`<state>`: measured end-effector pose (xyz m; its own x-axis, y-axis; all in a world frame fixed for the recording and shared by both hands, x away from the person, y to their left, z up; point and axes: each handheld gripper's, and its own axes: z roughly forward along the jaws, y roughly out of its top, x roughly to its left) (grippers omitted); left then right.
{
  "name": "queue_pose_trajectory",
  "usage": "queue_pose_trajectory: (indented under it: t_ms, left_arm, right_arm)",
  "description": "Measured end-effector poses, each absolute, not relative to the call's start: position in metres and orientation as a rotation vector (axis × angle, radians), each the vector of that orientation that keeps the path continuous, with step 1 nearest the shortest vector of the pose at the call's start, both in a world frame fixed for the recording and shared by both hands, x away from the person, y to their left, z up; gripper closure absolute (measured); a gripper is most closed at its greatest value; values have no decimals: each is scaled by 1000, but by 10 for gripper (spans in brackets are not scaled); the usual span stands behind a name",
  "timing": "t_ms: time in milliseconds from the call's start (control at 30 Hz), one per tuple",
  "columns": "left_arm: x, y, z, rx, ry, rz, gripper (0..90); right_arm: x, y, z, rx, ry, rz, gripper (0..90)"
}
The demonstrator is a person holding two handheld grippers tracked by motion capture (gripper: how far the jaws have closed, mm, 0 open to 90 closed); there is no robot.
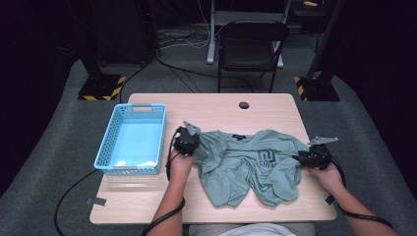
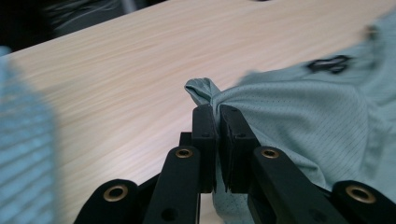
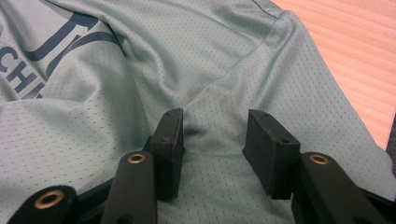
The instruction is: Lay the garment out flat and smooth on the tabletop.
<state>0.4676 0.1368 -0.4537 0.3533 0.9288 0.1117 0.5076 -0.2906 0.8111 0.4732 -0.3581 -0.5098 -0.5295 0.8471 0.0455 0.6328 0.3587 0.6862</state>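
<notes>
A grey-green T-shirt [image 1: 246,164] with a dark printed logo lies crumpled on the wooden table [image 1: 206,105], right of centre. My left gripper [image 1: 195,146] is at the shirt's left edge. In the left gripper view its jaws [image 2: 217,112] stand shut on a bunched corner of the T-shirt [image 2: 303,107], which pokes out past the tips. My right gripper [image 1: 301,158] rests at the shirt's right edge. In the right gripper view it [image 3: 215,128] is open, its pads apart over the mesh fabric of the T-shirt [image 3: 140,93], a soft fold rising between them without being pinched.
A light blue plastic basket [image 1: 105,142] stands on the table's left side, close to my left hand, and shows blurred in the left gripper view [image 2: 23,140]. Bare wood [image 3: 355,46] lies beyond the shirt. A black chair [image 1: 251,44] stands behind the table.
</notes>
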Motion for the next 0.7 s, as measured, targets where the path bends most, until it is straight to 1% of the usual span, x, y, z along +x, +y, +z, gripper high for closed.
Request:
queue_pose_trajectory:
  t_ms: [100, 167, 233, 333, 367, 400, 433, 467, 500, 600, 700]
  left_arm:
    - [459, 163, -451, 1881, 1354, 850, 845]
    - [454, 172, -451, 1864, 1404, 866, 844]
    - [448, 175, -452, 1896, 1435, 930, 841]
    - [442, 176, -449, 1892, 1456, 973, 827]
    - [441, 177, -448, 1875, 1470, 969, 811]
    - [439, 182, -447, 1831, 1501, 956, 773]
    - [438, 184, -447, 1815, 1513, 954, 708]
    - [437, 186, -447, 1800, 1518, 938, 678]
    - [436, 188, -448, 1796, 1514, 913, 666]
    - [436, 184, -453, 1814, 1509, 893, 627]
    - [438, 173, -457, 1869, 1470, 881, 623]
  right_arm:
    - [473, -356, -504, 1285, 2286, 926, 561]
    - [472, -355, -497, 1248, 2254, 956, 561]
    - [473, -353, -491, 1235, 2227, 993, 547]
    - [478, -350, -492, 1229, 2230, 988, 530]
    - [481, -349, -495, 1228, 2239, 976, 530]
    - [483, -348, -496, 1230, 2246, 966, 529]
    - [486, -346, -499, 1231, 2256, 958, 528]
    - [488, -345, -501, 1228, 2260, 954, 528]
    - [490, -345, -502, 1225, 2263, 952, 527]
    - [495, -342, -503, 1217, 2268, 948, 526]
    - [498, -340, -506, 1220, 2275, 933, 526]
